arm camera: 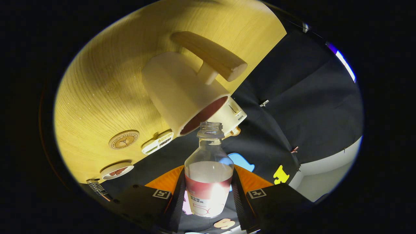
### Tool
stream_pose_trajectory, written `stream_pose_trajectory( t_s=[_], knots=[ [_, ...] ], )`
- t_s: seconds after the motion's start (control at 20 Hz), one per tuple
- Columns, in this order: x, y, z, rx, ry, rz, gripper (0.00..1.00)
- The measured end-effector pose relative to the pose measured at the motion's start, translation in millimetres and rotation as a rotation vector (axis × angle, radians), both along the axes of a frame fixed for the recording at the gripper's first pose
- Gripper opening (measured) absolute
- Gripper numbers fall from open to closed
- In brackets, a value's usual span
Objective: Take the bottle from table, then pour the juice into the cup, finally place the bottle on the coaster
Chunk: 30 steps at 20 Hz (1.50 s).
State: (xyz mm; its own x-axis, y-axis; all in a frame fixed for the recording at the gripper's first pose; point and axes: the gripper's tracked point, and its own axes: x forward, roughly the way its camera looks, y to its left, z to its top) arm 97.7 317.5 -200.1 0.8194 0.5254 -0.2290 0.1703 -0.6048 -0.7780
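Gripper [209, 195] rolled steeply to one side, so that the wooden table [107, 91] slants across the 10 o'clock quarter. The bottle [209, 175], uncapped, is clamped between the two fingers, each pressing a flank at the labelled lower body; the fingers stand roughly a bottle-width apart. Pale liquid fills the bottle to its shoulder. Its open mouth sits just beside the rim of the cream cup [182, 94] at 12 o'clock, whose interior looks dark reddish. Round coaster [123, 139] lies on the table at 10 o'clock of the bottle, well apart.
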Motion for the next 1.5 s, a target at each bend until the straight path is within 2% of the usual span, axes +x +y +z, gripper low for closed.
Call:
stream_pose_trajectory(
  t_s=[0.4, 0.55, 0.75, 1.1, 1.5],
  knots=[
    [1, 0, 0, 0.044, 0.022, -0.027, 0.7],
    [7, -3, 0, 0.101, 0.056, -0.071, 0.7],
    [7, -12, -2, 0.21, 0.126, -0.169, 0.7],
    [-2, -20, -10, 0.459, 0.329, -0.324, 0.71],
    [-6, -23, -6, 0.852, 0.579, -0.522, 0.71]
  ],
)
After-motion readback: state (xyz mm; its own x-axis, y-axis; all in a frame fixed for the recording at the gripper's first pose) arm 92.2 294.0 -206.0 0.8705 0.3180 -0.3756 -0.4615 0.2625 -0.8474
